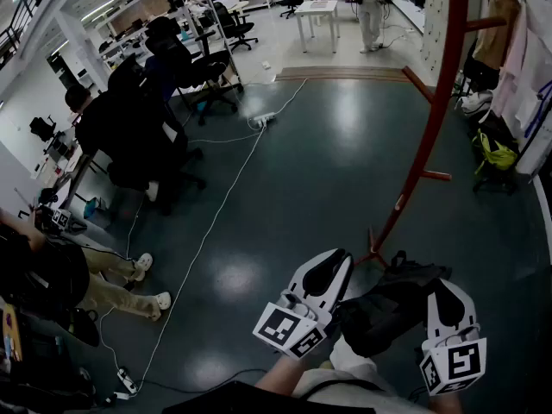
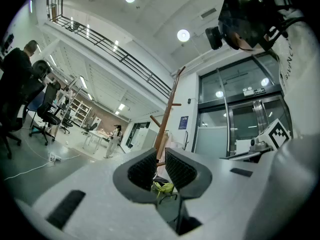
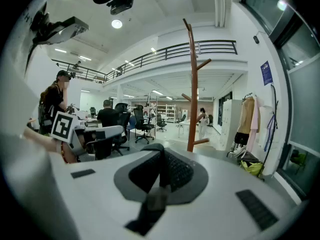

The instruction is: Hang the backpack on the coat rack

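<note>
The black fabric backpack (image 1: pixel 388 309) is off the floor, carried low between the two grippers just short of the foot of the tall reddish-brown wooden coat rack (image 1: pixel 435 102), so I judge this to be the carry-and-approach step, with the hanging not yet begun.

The right gripper (image 1: pixel 438 290) does the holding. In the right gripper view its jaws are pressed together on a dark flat strap (image 3: pixel 159 184) that runs down between them, which I take to be part of the backpack. The left gripper (image 1: pixel 336 261) sits on the side of the backpack away from the coat rack. In the left gripper view its jaws stand a little apart with nothing in the gap (only a distant yellow-green bag (image 2: pixel 162 188) beyond the coat rack shows through it).

The coat rack stands upright ahead, its pole leaning across the head view. Short angled pegs branch off it, one lower peg (image 1: pixel 417 84) on the side facing the open floor and one higher peg (image 1: pixel 483 24) on the far side. No peg visible here carries anything.

The next move seems to call for closing in on the coat rack, raising the backpack well up from where it hangs now, and opening the strap into a loop that can drop over a peg tip. The free left gripper looks best placed to support the backpack's weight or spread the loop while the right one guides it on.
</note>
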A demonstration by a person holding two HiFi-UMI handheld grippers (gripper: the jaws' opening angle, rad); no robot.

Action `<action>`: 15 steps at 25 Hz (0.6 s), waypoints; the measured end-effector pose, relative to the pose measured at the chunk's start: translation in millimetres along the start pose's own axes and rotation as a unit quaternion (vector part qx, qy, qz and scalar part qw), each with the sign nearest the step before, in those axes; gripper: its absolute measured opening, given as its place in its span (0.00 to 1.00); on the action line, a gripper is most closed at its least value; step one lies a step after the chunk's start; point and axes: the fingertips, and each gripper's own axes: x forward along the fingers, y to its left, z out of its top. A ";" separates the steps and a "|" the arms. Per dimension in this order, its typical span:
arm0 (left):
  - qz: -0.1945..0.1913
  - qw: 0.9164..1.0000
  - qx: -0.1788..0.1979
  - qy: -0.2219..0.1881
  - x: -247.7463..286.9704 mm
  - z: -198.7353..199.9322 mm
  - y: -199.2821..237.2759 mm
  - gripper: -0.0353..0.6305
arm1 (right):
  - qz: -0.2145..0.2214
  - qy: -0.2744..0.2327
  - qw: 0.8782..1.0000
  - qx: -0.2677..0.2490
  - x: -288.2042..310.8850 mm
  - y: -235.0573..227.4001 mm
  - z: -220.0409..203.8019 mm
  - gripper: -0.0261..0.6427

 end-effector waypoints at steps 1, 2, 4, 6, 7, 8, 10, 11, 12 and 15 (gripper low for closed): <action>0.010 1.000 0.002 0.000 2.0 -0.2 7.3 0.15 | 0.005 0.005 1.000 0.002 6.7 -2.4 -4.9 0.08; 0.019 1.000 0.003 0.000 4.2 -0.4 14.5 0.15 | 0.010 0.010 1.000 0.004 13.4 -4.6 -9.3 0.08; 0.033 0.999 0.005 -0.001 9.5 -0.3 27.5 0.15 | 0.020 0.017 1.000 0.003 26.2 -7.2 -13.7 0.08; 0.038 0.999 0.006 -0.001 17.4 -0.6 37.4 0.15 | 0.024 0.020 1.000 0.001 37.7 -9.6 -14.2 0.08; 0.038 0.999 0.005 0.000 22.2 -1.4 41.4 0.15 | 0.023 0.021 1.000 0.001 43.1 -11.4 -14.2 0.08; 0.038 0.999 0.005 0.001 27.2 -2.6 45.1 0.15 | 0.022 0.021 1.000 0.001 48.6 -13.8 -14.2 0.08; 0.038 0.999 0.004 0.003 39.0 -4.8 51.7 0.14 | 0.021 0.021 1.000 0.000 60.4 -21.5 -13.6 0.08; 0.038 0.999 0.005 0.003 45.7 -5.5 53.8 0.15 | 0.020 0.021 1.000 0.001 66.3 -27.2 -12.7 0.08; 0.038 0.999 0.005 0.003 52.1 -6.2 55.4 0.15 | 0.019 0.020 1.000 0.002 71.6 -33.6 -11.5 0.08; 0.041 0.999 0.007 0.003 69.0 -6.9 62.9 0.15 | 0.012 0.014 1.000 0.003 86.6 -53.8 -5.4 0.08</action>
